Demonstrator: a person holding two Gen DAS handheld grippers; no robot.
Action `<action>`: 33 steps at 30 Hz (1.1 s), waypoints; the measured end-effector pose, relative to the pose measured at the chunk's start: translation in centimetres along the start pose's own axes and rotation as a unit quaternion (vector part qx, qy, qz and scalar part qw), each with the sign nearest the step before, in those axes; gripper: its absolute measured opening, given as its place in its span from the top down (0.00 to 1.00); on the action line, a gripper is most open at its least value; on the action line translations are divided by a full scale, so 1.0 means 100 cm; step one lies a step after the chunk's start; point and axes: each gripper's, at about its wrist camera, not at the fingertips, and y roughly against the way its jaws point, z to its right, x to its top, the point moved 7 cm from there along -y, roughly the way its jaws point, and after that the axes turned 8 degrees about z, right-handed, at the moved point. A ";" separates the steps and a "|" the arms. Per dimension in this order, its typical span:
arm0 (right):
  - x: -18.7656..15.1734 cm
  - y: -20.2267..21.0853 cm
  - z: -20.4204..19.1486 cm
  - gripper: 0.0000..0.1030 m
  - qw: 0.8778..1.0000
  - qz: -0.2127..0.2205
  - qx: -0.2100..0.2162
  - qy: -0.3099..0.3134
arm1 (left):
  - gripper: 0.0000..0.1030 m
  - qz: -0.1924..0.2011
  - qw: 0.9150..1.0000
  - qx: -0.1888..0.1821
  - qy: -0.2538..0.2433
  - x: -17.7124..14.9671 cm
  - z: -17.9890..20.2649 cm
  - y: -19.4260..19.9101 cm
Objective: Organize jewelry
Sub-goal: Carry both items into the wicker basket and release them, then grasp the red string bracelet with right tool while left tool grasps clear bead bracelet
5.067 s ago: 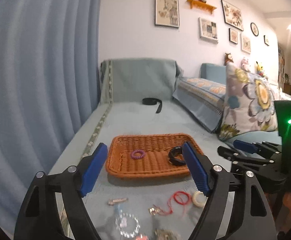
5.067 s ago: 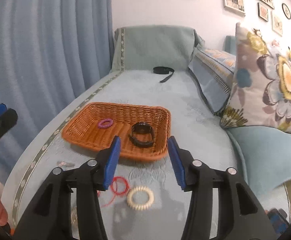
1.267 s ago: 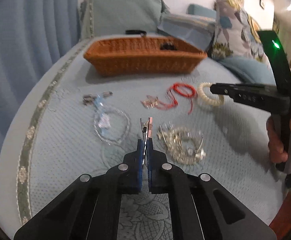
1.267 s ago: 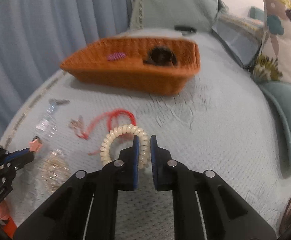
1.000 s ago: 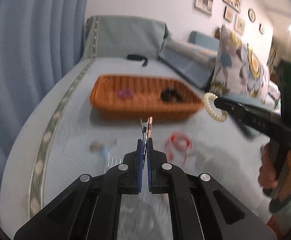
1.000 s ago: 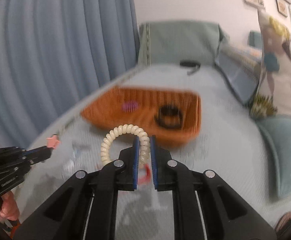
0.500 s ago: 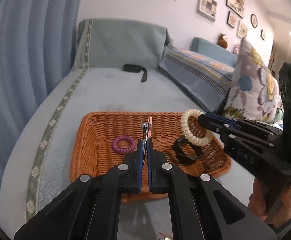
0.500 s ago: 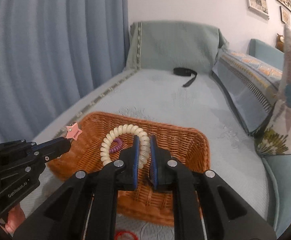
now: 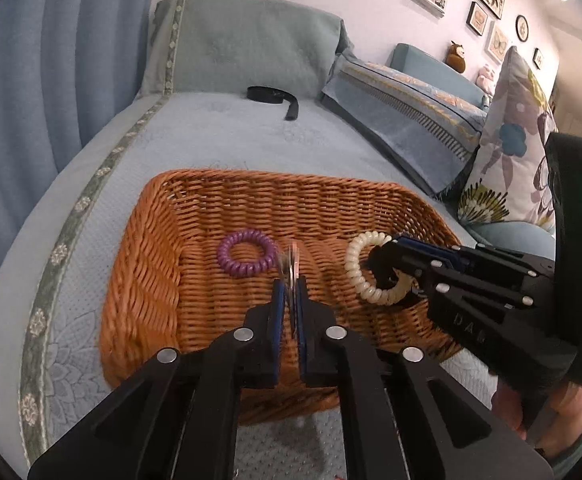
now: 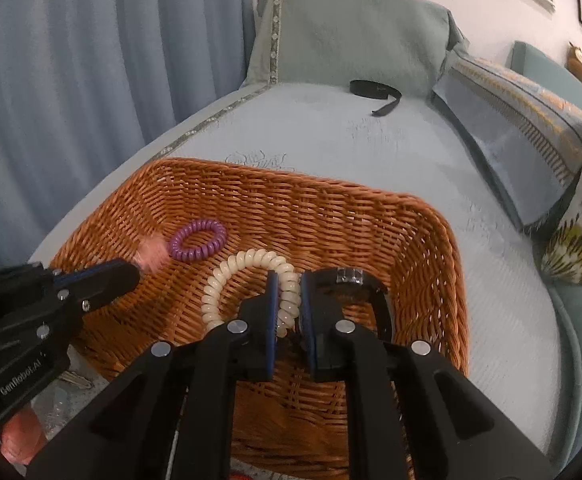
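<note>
I was at the drop-off step: both tongs hung over the wicker basket (image 9: 147, 248) on the couch. My left gripper (image 9: 289, 300), its jaws just starting to part, had the pink hair clip (image 9: 292, 264) between them; my right gripper (image 10: 289, 300) pinched the cream coil hair tie (image 10: 247, 264) near the basket's right wall. Next I needed to spread both and let go. "GenRobot.AI" showed on the left tool.
</note>
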 end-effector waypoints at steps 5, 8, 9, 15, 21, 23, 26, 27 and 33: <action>0.001 0.025 0.001 0.90 0.999 0.012 0.025 -0.016 | 0.77 0.025 1.000 -0.014 -0.004 0.003 0.007 0.037; 0.001 0.047 -0.001 0.90 0.999 0.022 0.036 -0.021 | 0.68 0.049 0.999 -0.017 -0.001 0.009 0.010 0.074; 0.000 0.060 -0.003 0.90 0.998 0.029 0.043 -0.023 | 0.65 0.055 0.998 -0.018 -0.001 0.010 0.011 0.083; -0.014 0.112 -0.005 0.90 0.996 0.053 0.062 -0.032 | 0.57 0.082 0.996 -0.010 0.016 -0.003 0.011 0.151; -0.060 0.130 -0.008 0.90 0.995 0.037 0.072 -0.051 | 0.56 0.048 0.997 0.016 0.064 -0.055 -0.008 0.164; -0.073 0.126 -0.006 0.90 0.996 0.026 0.069 -0.052 | 0.56 0.032 0.996 0.024 0.075 -0.073 -0.014 0.158; -0.094 0.113 -0.002 0.84 0.996 0.002 0.070 -0.063 | 0.56 0.014 0.995 0.018 0.093 -0.093 -0.023 0.148; -0.100 0.109 0.000 0.76 0.995 -0.005 0.075 -0.069 | 0.56 0.011 0.995 0.009 0.103 -0.098 -0.027 0.147; -0.121 0.088 0.003 0.70 0.995 -0.034 0.065 -0.071 | 0.56 -0.029 0.990 0.009 0.137 -0.123 -0.055 0.131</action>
